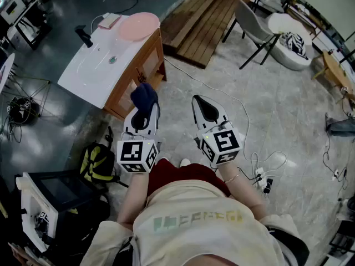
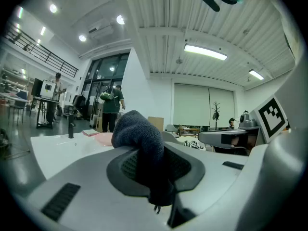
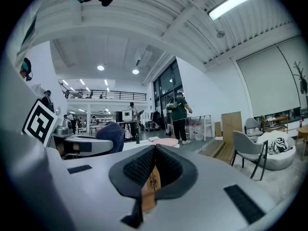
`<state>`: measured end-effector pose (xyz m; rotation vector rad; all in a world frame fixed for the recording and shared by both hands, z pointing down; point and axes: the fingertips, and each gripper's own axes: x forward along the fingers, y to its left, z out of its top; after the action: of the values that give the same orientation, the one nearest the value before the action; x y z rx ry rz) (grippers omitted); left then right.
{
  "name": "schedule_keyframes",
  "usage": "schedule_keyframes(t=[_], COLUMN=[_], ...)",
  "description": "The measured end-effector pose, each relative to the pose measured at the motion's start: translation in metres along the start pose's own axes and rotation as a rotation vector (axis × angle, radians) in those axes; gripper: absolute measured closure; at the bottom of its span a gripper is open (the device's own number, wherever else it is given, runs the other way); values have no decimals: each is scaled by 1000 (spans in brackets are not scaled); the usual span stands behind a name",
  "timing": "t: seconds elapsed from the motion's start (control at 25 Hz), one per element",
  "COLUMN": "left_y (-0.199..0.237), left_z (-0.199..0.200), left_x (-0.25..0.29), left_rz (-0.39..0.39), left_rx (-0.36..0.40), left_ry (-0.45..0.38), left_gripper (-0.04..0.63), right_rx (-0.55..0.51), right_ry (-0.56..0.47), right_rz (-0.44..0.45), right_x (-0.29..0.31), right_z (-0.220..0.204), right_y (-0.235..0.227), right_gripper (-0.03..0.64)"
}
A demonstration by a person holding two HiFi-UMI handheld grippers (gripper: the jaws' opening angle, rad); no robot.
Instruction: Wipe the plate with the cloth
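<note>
Left gripper view: my left gripper (image 2: pixel 155 170) pinching dark blue terry cloth (image 2: pixel 139 134). My right gripper (image 3: pixel 153 167) pressed together, nothing between. Round pink plate (image 1: pixel 138 25) on white countertop (image 1: pixel 91 71), well apart from both.

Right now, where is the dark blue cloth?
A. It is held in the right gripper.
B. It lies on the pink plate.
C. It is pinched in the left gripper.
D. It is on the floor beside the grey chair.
C: the cloth sticks up from between the closed jaws of the left gripper, well apart from the pink plate on the white table.
</note>
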<state>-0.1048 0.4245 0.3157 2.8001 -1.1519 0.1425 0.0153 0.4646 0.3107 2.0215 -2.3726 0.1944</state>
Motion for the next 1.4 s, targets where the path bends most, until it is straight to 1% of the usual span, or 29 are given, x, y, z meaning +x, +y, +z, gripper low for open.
schedule_keyframes(t=[0.12,0.36,0.56,0.72,0.88,1.08,1.4], left_y=[-3,-9,5,25,62,120,203], left_z=[-5,-5,1,8,13,20,24], left_x=[-4,-9,-1,19,55,115,195], left_rz=[1,10,33,54,64,61,50], left_rx=[3,15,31,33,28,17,-24], left_ry=[10,11,8,2,-10,-2,30], left_gripper=[515,515,515,515,515,515,515], right_rx=[21,77,104,134,147,158,179], right_ry=[13,30,31,46,51,61,127], right_rz=[9,63,77,88,89,88,75], right_x=[-3,-5,8,32,79,165,287], right_z=[-7,-14,-10,-11,-12,-6,-10], right_y=[0,4,3,-4,-17,-34,-49], right_gripper=[580,578,578,578,578,578,578])
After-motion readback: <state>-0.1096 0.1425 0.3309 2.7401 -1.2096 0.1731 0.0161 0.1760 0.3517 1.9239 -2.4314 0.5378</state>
